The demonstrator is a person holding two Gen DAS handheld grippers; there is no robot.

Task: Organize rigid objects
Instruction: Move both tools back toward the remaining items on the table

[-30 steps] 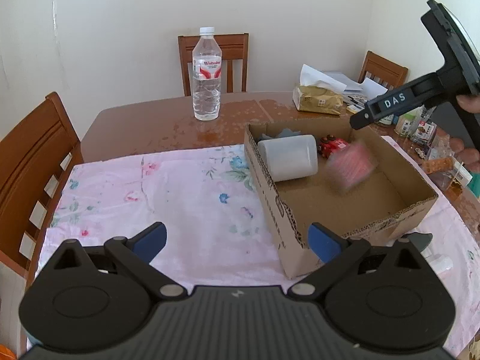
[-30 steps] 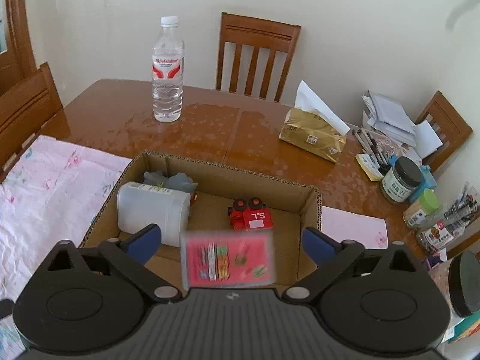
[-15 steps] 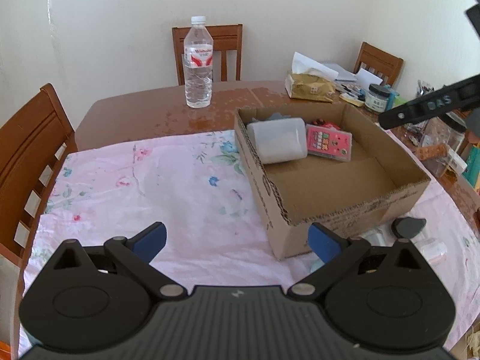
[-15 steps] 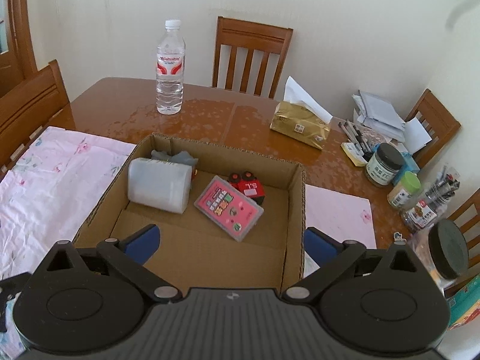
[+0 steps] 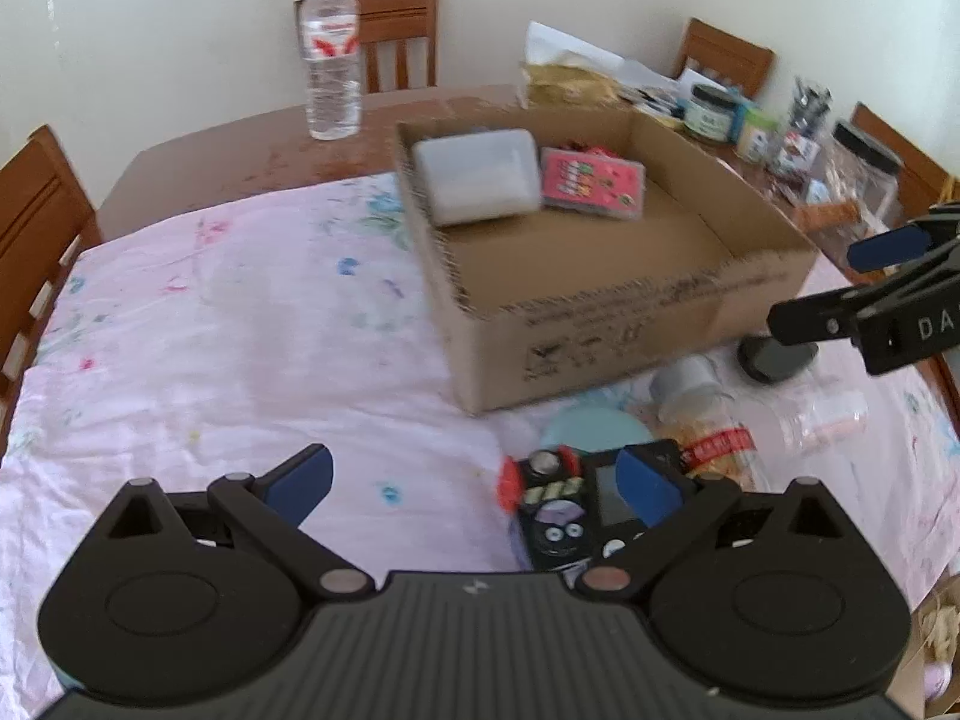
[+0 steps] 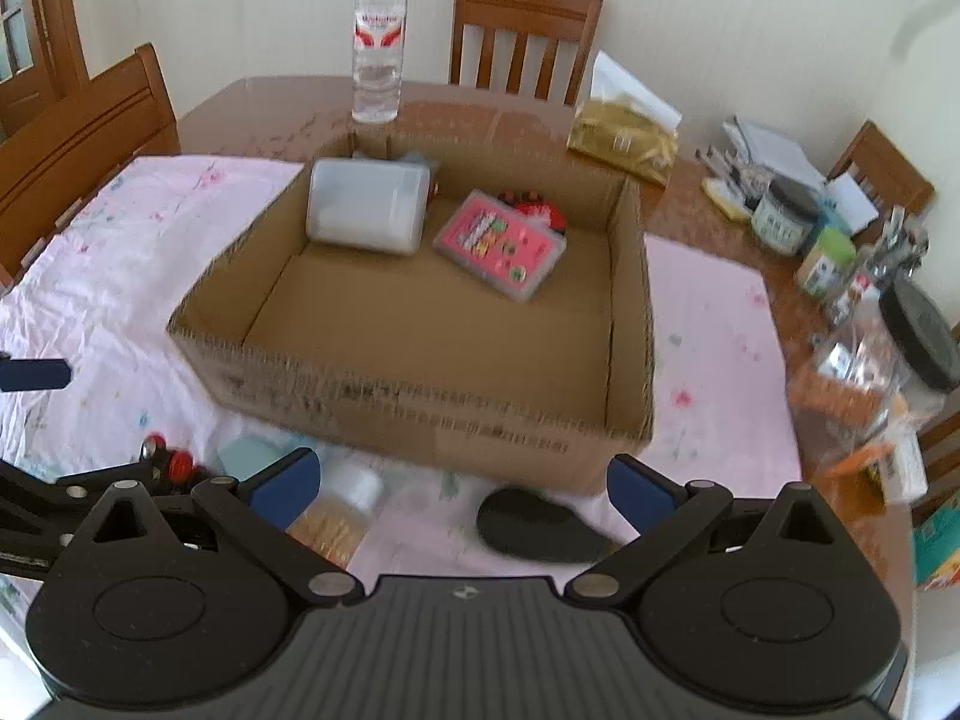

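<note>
Nearby, we held both grippers with jaws apart above the floral cloth [image 5: 210, 324].
Left gripper [image 5: 474, 480] hovered beside a black toy [image 5: 558, 516]; right gripper [image 6: 462, 483] faced the cardboard box [image 6: 420, 414] holding a white jar [image 6: 366, 213] and pink case [image 6: 501, 243].

box [image 6: 420, 408]: matt corrugated cardboard | table [image 6: 288, 102]: glossy wood | cloth [image 5: 210, 330]: crumpled floral fabric | bottle [image 6: 377, 42]: clear plastic

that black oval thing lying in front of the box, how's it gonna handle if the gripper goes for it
The black oval object lies low and flat on the pink cloth, so it probably won't roll or tip. Its thin profile likely makes it hard for the open right gripper to get under. It looks smooth, so it may slide when pushed.
</note>
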